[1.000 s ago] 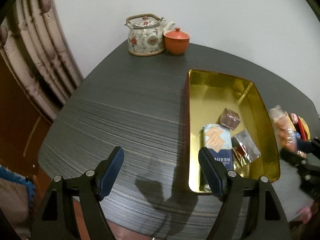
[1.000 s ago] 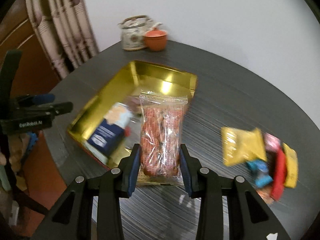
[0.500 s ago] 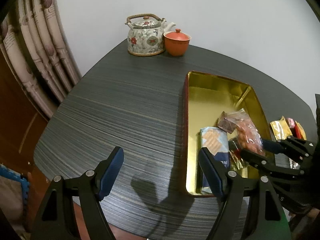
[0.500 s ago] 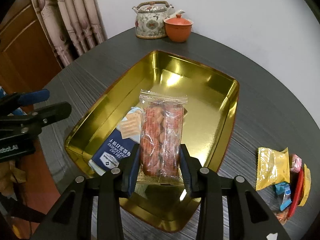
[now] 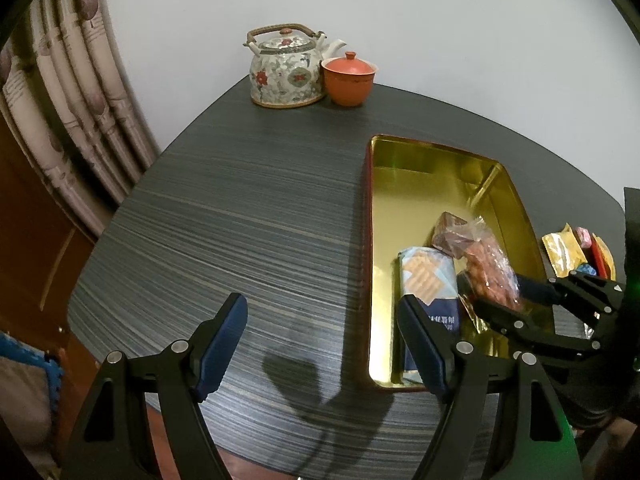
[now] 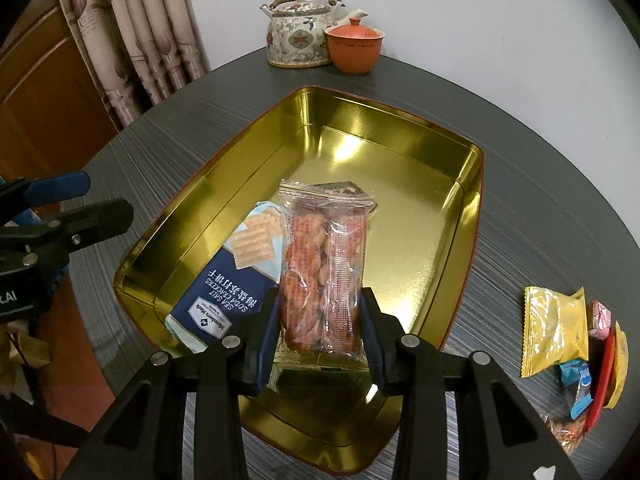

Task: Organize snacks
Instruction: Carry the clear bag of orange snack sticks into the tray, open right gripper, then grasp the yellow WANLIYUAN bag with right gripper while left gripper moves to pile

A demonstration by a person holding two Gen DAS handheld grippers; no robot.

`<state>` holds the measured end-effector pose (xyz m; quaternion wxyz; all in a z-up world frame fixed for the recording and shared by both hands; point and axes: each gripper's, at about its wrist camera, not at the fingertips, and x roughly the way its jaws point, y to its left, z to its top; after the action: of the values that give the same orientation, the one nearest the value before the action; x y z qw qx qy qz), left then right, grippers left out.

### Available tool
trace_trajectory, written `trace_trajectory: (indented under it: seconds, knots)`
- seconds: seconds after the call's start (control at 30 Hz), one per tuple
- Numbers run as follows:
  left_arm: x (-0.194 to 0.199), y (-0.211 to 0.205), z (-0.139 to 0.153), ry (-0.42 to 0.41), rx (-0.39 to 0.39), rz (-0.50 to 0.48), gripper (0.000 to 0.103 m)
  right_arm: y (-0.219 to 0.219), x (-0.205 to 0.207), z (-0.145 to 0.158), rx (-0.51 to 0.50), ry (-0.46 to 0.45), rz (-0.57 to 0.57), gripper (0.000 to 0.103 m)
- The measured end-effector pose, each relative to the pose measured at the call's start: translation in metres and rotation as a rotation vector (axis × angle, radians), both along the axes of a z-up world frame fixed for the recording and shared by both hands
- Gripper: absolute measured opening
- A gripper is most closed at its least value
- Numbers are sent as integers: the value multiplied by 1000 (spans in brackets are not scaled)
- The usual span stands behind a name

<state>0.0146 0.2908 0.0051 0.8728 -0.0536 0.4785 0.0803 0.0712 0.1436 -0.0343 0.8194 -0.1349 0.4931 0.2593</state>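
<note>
Right claw (image 6: 318, 334) easing open, clear snack pack (image 6: 324, 268) between its pads, low over the gold tin (image 6: 466, 216) at frame centre, long axis along the fingers. Left claw (image 5: 320, 346) released, over bare worktop (image 5: 248, 216), lower left.

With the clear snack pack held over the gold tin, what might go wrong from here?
1. The right gripper has its jaws opening on the clear snack pack, which sits over the cracker pack and may land stacked or askew.
2. More wrapped snacks wait on the table; the gold tin could crowd at its near end.
</note>
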Motion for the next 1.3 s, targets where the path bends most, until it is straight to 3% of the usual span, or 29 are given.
trace_trajectory:
  seconds: [0.17, 0.3, 0.63, 0.97, 1.3]
  knots:
    - [-1, -1, -1, 1, 5, -4, 78, -1, -1, 1, 15, -5, -3, 41]
    - [0, 0, -2, 2, 4, 1, 78, -3, -2, 7, 26, -19, -9, 55]
    - [0, -1, -4, 4, 21, 0, 78, -33, -15, 38, 98, -71, -42, 61]
    - [-1, -5, -3, 0, 36, -7, 78, -133, -7, 50, 71, -125, -219, 61]
    - [-2, -16, -2, -22, 89, -47, 78, -265, 17, 29, -50, -122, -426, 63]
